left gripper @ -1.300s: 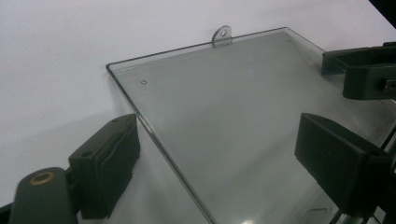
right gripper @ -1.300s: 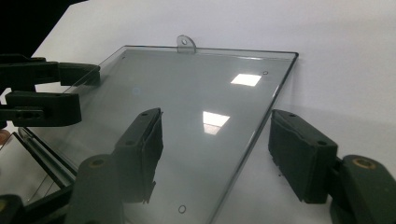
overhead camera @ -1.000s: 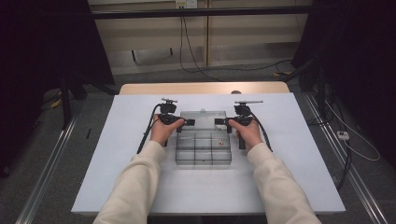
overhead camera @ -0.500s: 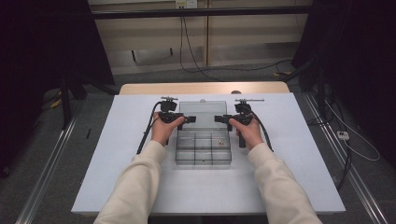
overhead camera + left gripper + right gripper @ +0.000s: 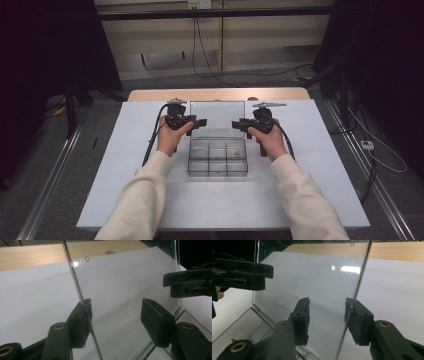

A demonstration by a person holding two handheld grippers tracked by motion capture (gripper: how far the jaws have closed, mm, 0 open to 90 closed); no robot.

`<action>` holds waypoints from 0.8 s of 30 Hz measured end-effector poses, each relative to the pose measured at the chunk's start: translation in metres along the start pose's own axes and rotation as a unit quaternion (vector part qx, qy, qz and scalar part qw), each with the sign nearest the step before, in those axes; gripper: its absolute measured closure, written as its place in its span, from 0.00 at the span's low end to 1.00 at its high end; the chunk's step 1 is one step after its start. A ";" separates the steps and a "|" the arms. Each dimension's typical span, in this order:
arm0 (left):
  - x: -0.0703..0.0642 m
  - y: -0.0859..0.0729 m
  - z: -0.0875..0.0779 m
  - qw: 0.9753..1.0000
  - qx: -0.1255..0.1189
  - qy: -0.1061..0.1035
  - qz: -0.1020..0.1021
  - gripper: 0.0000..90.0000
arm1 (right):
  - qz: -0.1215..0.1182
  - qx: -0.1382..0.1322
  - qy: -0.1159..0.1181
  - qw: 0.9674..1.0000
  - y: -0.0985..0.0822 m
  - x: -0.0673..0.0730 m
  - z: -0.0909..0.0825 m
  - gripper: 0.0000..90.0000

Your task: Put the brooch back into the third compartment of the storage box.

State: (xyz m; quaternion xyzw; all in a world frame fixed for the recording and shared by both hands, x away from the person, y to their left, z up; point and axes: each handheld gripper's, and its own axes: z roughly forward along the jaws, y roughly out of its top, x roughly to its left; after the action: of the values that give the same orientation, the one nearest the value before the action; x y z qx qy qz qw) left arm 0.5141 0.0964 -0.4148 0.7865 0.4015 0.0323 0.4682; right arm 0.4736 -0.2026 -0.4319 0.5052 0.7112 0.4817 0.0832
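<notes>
— What does the high view give?
— A clear box (image 5: 218,158) with small compartments sits in the middle of the white table (image 5: 125,165). Its clear lid (image 5: 218,119) stands raised at the far side. The left gripper (image 5: 196,122) and the right gripper (image 5: 239,123) are at the lid's two side edges, each held in a hand. A tiny brownish item (image 5: 237,153) lies in a right-hand compartment.

— And the left gripper view?
— The lid's edge (image 5: 79,298) runs up between the two jaws. It lies against the left pad (image 5: 80,321), while the right pad (image 5: 154,322) stands well off it, so the jaws are spread apart, not clamped. The other gripper (image 5: 188,282) shows at the lid's opposite edge.

— The right gripper view?
— The same kind of picture. The lid's edge (image 5: 358,288) passes just beside the right pad (image 5: 359,320); the left pad (image 5: 302,320) stands apart from it. These jaws are released too. The left gripper (image 5: 242,273) shows across the lid.
</notes>
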 end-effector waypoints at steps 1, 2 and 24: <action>-0.001 0.000 -0.002 1.000 -0.002 0.001 0.002 0.47 | -0.001 0.000 0.000 1.000 0.000 0.001 -0.001 0.63; -0.001 0.000 -0.003 1.000 -0.004 -0.003 0.002 0.48 | -0.002 -0.002 0.001 1.000 0.000 0.001 -0.002 0.63; -0.010 -0.007 -0.028 0.999 -0.036 -0.010 0.035 0.67 | -0.048 -0.014 0.011 0.999 0.000 0.013 -0.019 0.68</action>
State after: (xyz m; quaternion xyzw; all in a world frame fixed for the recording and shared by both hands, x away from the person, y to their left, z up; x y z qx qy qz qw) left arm 0.4912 0.1113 -0.4011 0.7830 0.3677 0.0550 0.4987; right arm 0.4565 -0.2034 -0.4171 0.4638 0.7287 0.4926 0.1057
